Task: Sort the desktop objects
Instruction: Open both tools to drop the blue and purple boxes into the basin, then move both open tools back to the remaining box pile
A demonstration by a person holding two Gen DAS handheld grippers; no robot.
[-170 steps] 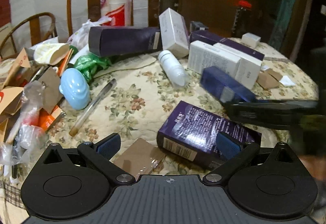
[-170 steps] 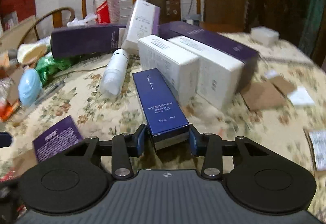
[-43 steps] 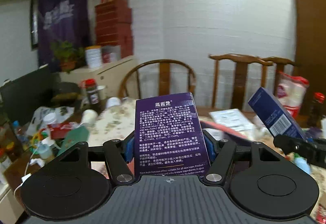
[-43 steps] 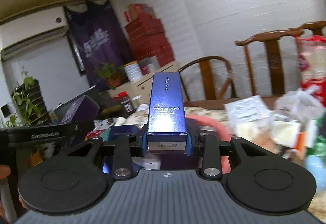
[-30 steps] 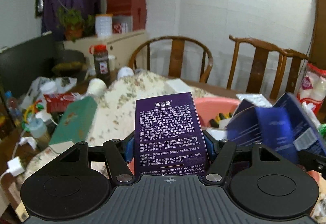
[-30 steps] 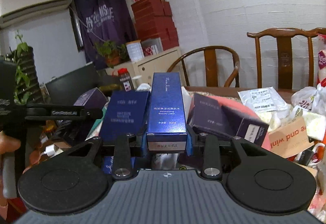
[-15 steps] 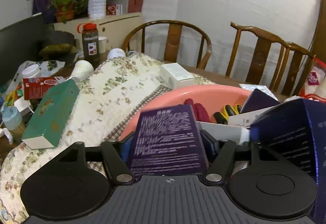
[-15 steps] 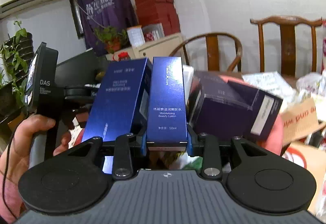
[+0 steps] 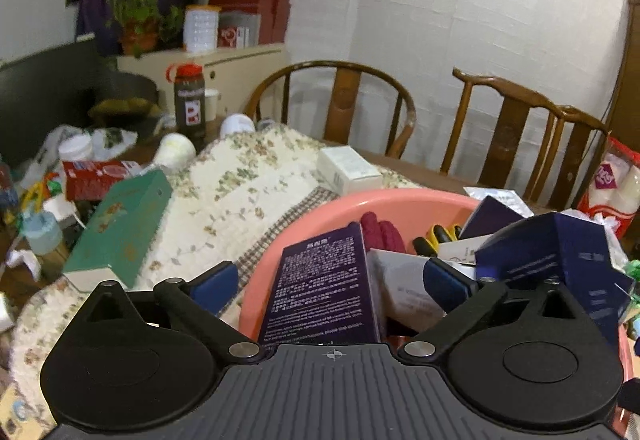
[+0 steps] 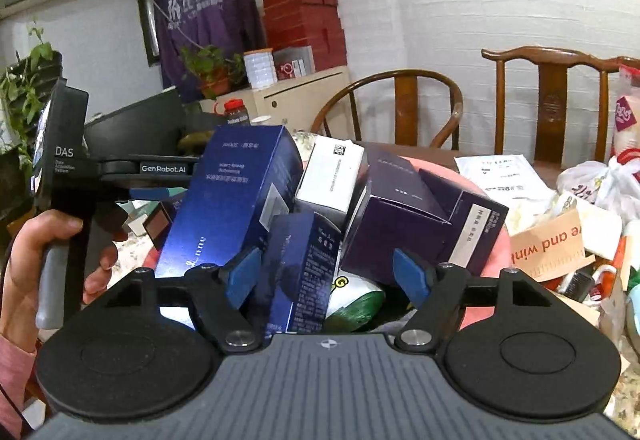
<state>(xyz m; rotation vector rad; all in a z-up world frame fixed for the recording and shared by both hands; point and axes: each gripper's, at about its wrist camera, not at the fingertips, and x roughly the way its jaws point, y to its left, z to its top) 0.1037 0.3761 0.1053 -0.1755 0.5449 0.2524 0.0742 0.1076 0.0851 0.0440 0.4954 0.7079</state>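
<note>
Both sets of jaws have just been opening: the left gripper [image 9: 330, 280] is parted around the purple box [image 9: 324, 288], the right gripper [image 10: 326, 276] around the blue box [image 10: 300, 272]. Both boxes are being left in the pink basin [image 9: 404, 199], so two items are being sorted.

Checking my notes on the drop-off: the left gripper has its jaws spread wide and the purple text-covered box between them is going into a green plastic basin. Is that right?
Not quite: the round plastic basin is pink, not green, as the left wrist view shows. The rest holds: the left gripper has just been opening, its jaws stand wide, and the purple text-covered box lies loose between them, leaning into the basin.
</note>
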